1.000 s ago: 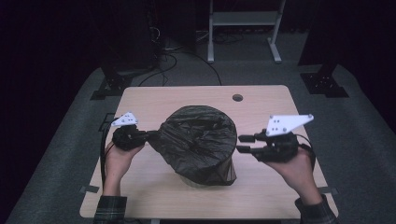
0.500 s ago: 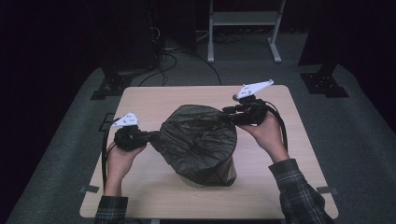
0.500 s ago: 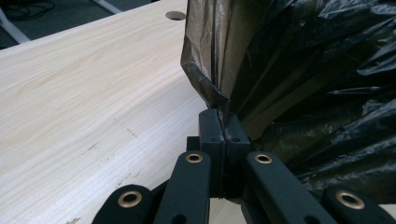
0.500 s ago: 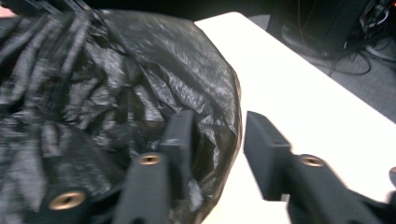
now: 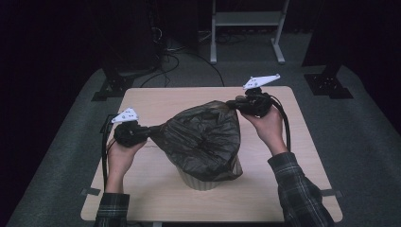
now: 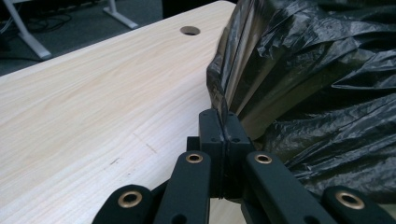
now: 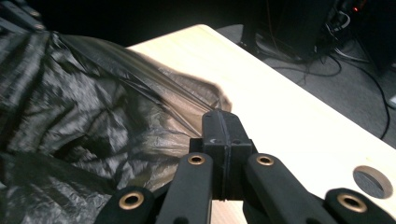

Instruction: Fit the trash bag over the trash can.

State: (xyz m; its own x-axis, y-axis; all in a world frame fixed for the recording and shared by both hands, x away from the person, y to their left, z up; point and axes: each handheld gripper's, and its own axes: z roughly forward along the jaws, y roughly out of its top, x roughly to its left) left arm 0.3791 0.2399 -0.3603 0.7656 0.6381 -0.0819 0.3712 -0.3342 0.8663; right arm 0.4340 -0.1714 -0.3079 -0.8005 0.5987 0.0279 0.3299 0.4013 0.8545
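A black plastic bin bag (image 5: 203, 137) is draped over a pale round bin (image 5: 203, 182) at the middle of the wooden table (image 5: 156, 101). My left gripper (image 5: 144, 131) is shut on the bag's left edge, and the film is pinched between its jaws (image 6: 223, 122). My right gripper (image 5: 235, 103) is shut on the bag's far right edge, with a stretched fold (image 7: 187, 105) running from its jaws. The bag (image 6: 327, 84) is pulled taut between the two grippers.
A round cable hole (image 6: 189, 31) sits near the table's far edge; the same cable hole (image 7: 371, 182) lies right of my right jaws. Cables (image 5: 179, 52) and a white stand (image 5: 246, 28) are on the floor beyond the table.
My right gripper swung from the bag's right side to its far right edge and closed on the film, lifting it. My left gripper kept its hold and stayed in place.
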